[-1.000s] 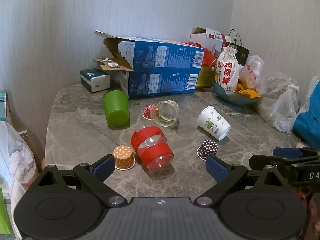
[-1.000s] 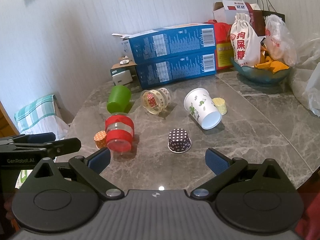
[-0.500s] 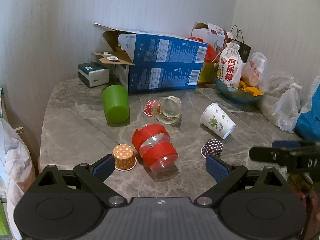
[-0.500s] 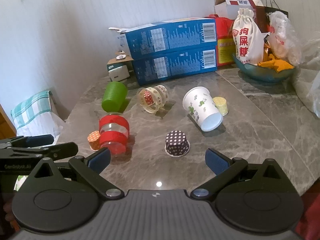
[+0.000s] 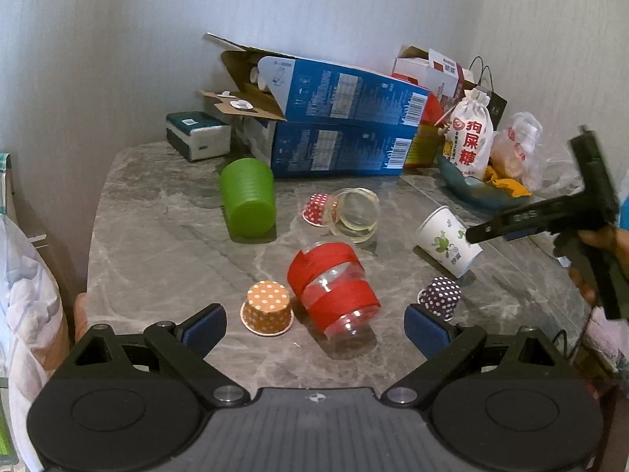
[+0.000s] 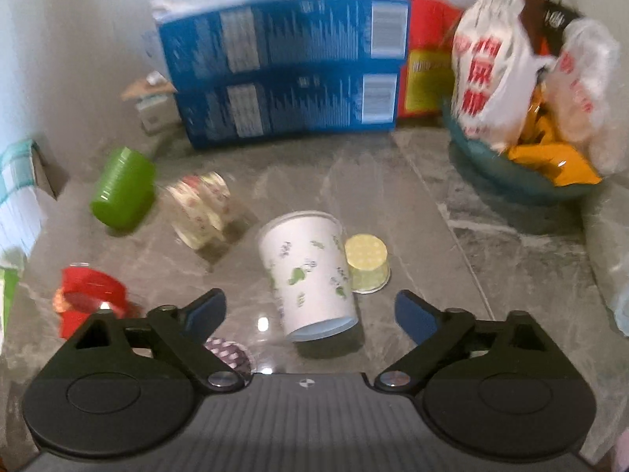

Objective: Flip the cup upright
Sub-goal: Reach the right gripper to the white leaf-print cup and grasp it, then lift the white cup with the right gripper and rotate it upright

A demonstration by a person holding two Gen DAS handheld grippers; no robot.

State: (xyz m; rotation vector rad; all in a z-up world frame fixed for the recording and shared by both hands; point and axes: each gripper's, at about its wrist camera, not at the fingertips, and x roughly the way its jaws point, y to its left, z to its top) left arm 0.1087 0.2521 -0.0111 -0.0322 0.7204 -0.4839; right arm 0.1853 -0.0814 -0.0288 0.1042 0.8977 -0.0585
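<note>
A white paper cup (image 6: 310, 271) with green prints lies on its side on the marble table, mouth toward me; it also shows in the left wrist view (image 5: 446, 240). My right gripper (image 6: 310, 312) is open, its fingers on either side of the cup's mouth end, just above it. It shows in the left wrist view (image 5: 526, 220) hovering over the cup. My left gripper (image 5: 314, 330) is open and empty, low over the front of the table, near a clear cup with red bands (image 5: 334, 287) lying on its side.
A green cup (image 5: 247, 196) and a clear glass cup (image 5: 355, 216) lie on their sides. Small dotted paper cups stand upside down: orange (image 5: 267, 306), purple (image 5: 440, 295), red (image 5: 318, 208), yellow (image 6: 365, 261). Blue boxes (image 5: 338, 129) and a bowl with bags (image 6: 511, 165) line the back.
My right gripper has moved forward and down over the white paper cup, which now lies between its fingers. My left gripper has shifted only slightly.
</note>
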